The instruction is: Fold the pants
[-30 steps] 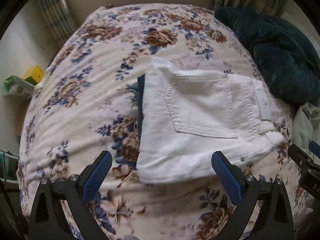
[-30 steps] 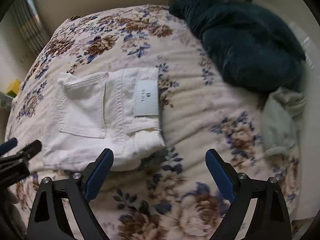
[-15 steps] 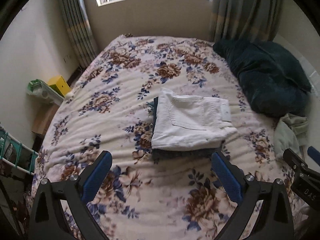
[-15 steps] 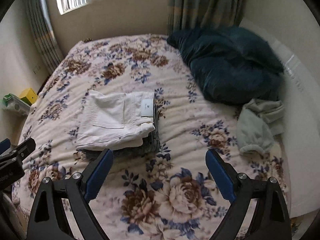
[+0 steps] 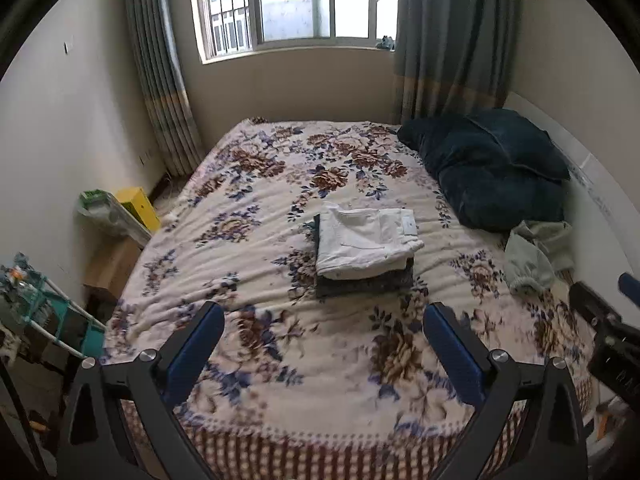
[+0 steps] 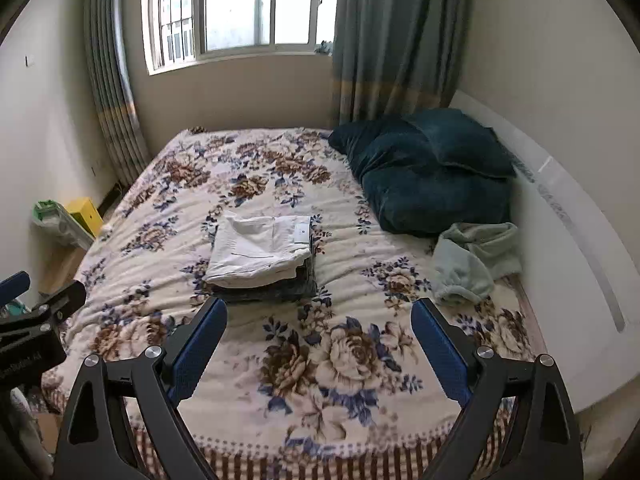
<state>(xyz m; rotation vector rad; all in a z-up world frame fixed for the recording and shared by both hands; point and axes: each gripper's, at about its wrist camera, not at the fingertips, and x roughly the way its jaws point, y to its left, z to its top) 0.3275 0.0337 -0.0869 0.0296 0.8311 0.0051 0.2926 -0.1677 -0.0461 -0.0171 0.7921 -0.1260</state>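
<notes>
White pants point(image 5: 366, 240) point(image 6: 260, 250) lie folded in a neat rectangle on top of a folded dark grey garment point(image 5: 364, 282) point(image 6: 268, 294) in the middle of the floral bed. My left gripper point(image 5: 320, 334) hangs open near the foot of the bed, well short of the stack, with nothing between its blue fingers point(image 5: 196, 344). Beside it my right gripper point(image 6: 320, 328) is open too and holds nothing. Each gripper's body shows at the edge of the other's view.
A dark teal blanket and pillow point(image 6: 432, 172) fill the bed's far right corner, with a crumpled pale green cloth point(image 6: 472, 260) below them. A white headboard point(image 6: 568, 248) runs along the right. A yellow box point(image 5: 136, 206) and a rack point(image 5: 40, 312) stand left of the bed.
Both grippers have pulled back and risen away from the stack, from right over the white pants to the foot of the bed. The whole room now shows. The stack has not moved.
</notes>
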